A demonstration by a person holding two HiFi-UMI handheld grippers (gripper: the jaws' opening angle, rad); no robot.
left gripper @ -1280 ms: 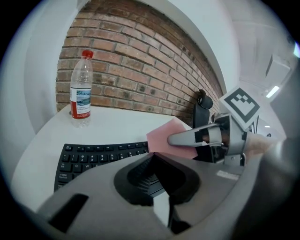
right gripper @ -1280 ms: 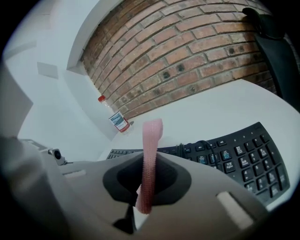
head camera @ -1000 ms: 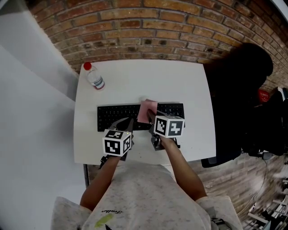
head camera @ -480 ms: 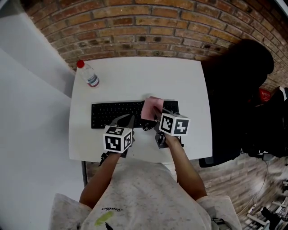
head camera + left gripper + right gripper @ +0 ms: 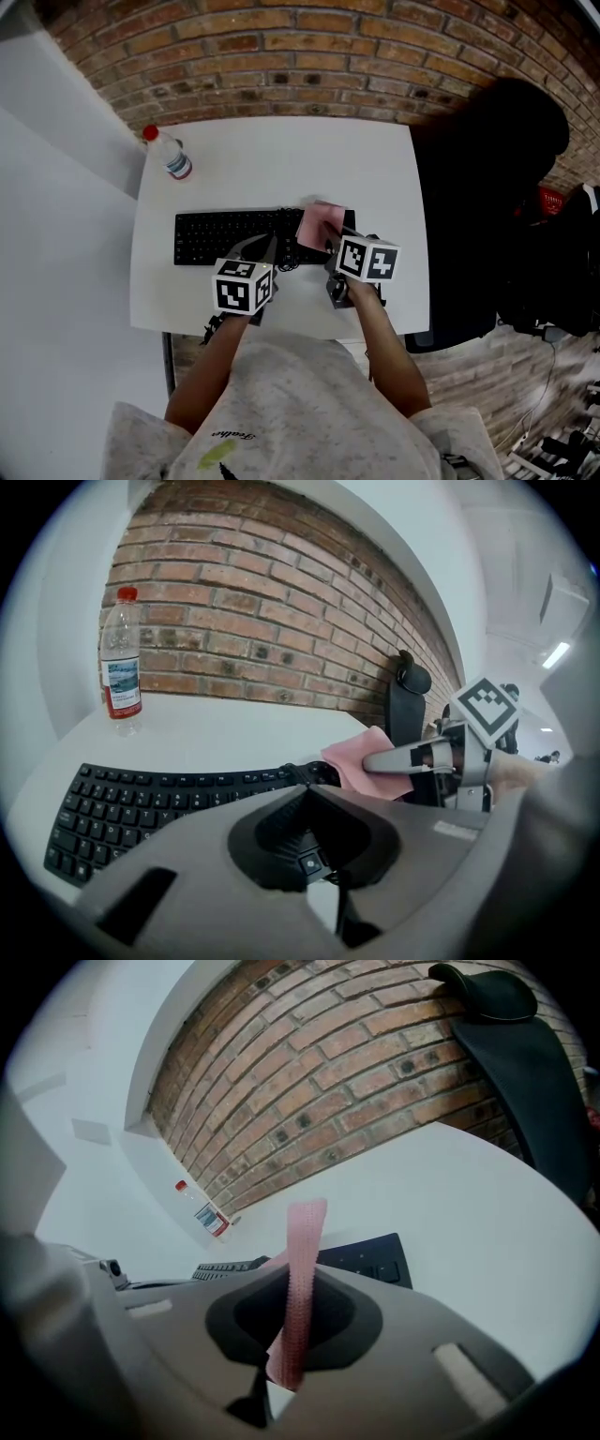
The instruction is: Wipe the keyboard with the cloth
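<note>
A black keyboard (image 5: 230, 238) lies across the white table (image 5: 281, 159). My right gripper (image 5: 329, 243) is shut on a pink cloth (image 5: 319, 225), which hangs against the keyboard's right end. In the right gripper view the cloth (image 5: 305, 1232) stands up from between the shut jaws (image 5: 302, 1274), with the keyboard's end (image 5: 370, 1258) behind it. My left gripper (image 5: 266, 251) is over the keyboard's front edge, left of the cloth, jaws together on nothing. In the left gripper view, keys (image 5: 141, 799) spread out past the gripper (image 5: 307, 794), with the cloth (image 5: 361, 761) at the right.
A clear water bottle with a red cap (image 5: 167, 153) stands upright at the table's back left corner. A black chair draped with dark fabric (image 5: 487, 187) sits right of the table. A brick wall (image 5: 309, 56) runs behind it.
My right gripper has carried the cloth to the right along the keyboard, from past its middle to its right end. The left gripper has shifted slightly right too.
</note>
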